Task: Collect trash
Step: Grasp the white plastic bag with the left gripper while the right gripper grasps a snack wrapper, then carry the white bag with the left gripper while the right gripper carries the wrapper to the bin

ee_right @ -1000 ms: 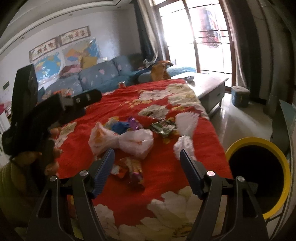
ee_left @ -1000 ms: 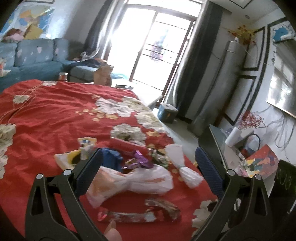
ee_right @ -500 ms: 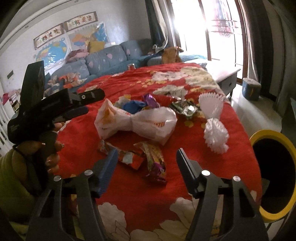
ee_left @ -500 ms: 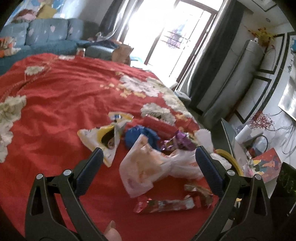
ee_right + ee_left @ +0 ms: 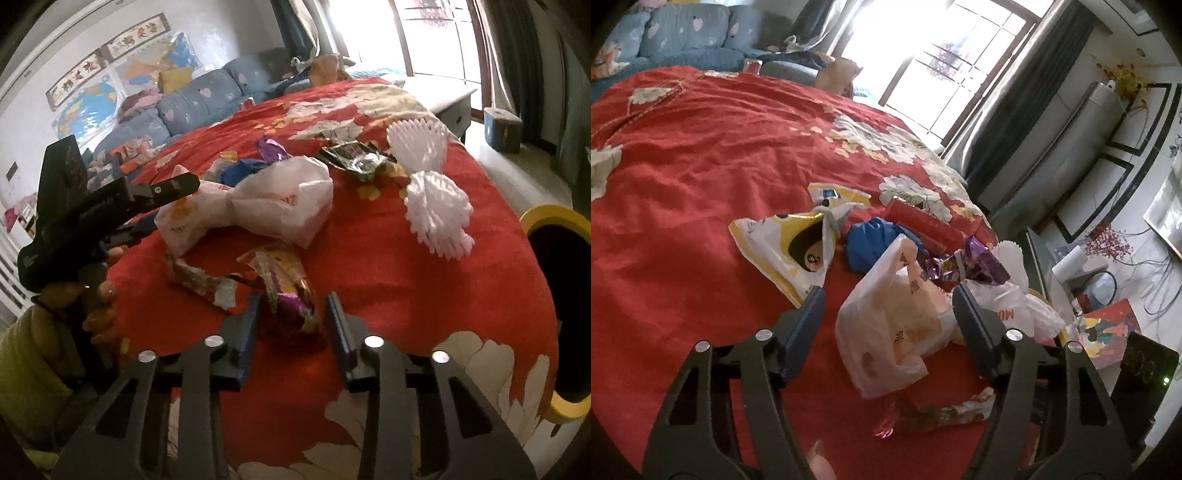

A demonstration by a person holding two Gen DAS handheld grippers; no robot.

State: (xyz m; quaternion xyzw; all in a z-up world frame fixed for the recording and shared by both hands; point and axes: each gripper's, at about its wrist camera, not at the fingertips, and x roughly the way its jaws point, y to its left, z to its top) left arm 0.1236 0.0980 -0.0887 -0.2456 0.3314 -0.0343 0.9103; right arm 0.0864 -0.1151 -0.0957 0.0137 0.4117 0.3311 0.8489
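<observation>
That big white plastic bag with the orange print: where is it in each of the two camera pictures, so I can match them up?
Left wrist view: the white plastic bag lies low in the middle, between the left gripper's two open fingers.
Right wrist view: the same bag lies above the middle, past the snack wrappers.
Shared landmark: the purple foil wrapper beside the bag.

The yellow-rimmed bin (image 5: 546, 221) is cut off by the right wrist view's edge.

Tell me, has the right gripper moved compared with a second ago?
Yes. The right gripper has come down toward the red cloth, closer to the snack wrapper; its jaws have just been closing, with the wrapper between them, not yet pressed.
</observation>
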